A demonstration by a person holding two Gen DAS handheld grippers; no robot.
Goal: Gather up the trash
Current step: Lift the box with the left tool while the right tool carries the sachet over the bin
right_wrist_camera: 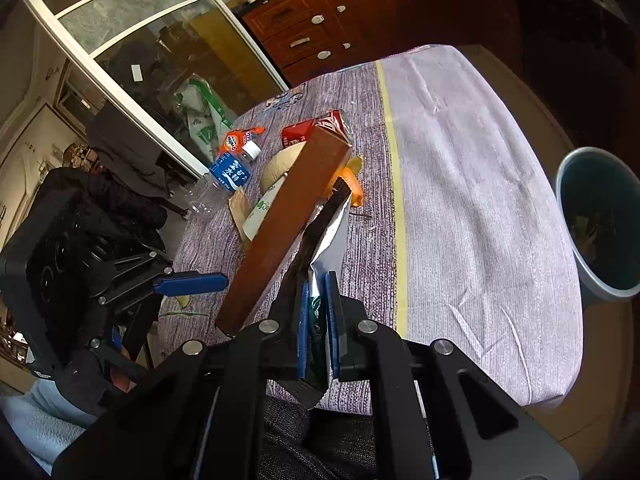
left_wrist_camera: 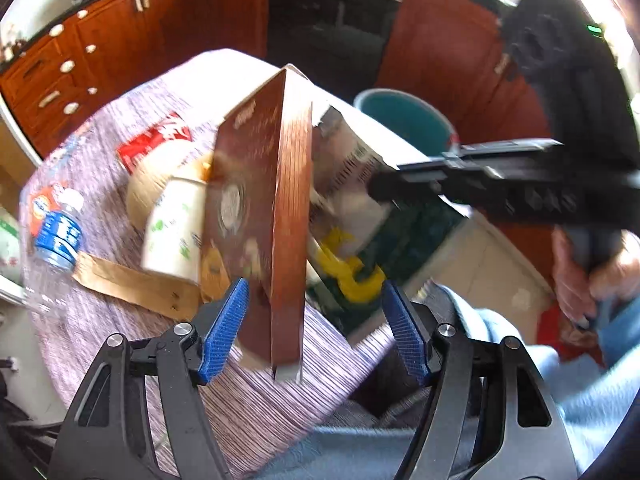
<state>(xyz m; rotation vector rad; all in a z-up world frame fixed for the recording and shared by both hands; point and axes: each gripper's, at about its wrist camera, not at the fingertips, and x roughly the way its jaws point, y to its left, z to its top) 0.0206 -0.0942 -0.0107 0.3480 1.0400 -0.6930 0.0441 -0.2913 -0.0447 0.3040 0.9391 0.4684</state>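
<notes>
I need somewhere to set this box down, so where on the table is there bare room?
The pale half of the tablecloth, right of the yellow stripe toward the bin, is bare. Left of the stripe it is crowded: water bottle, red can, paper cup and orange peel.

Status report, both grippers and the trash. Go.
Left gripper open, brown box between pads. Right gripper shut on foil bag. Bin off table's edge, unobstructed.

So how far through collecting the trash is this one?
Early. The teal bin already holds some scraps. In hand: the right gripper pinches a foil-lined dark snack bag; a brown cardboard box stands between the open left gripper. Left on the table: plastic water bottle, red can, paper cup.
</notes>
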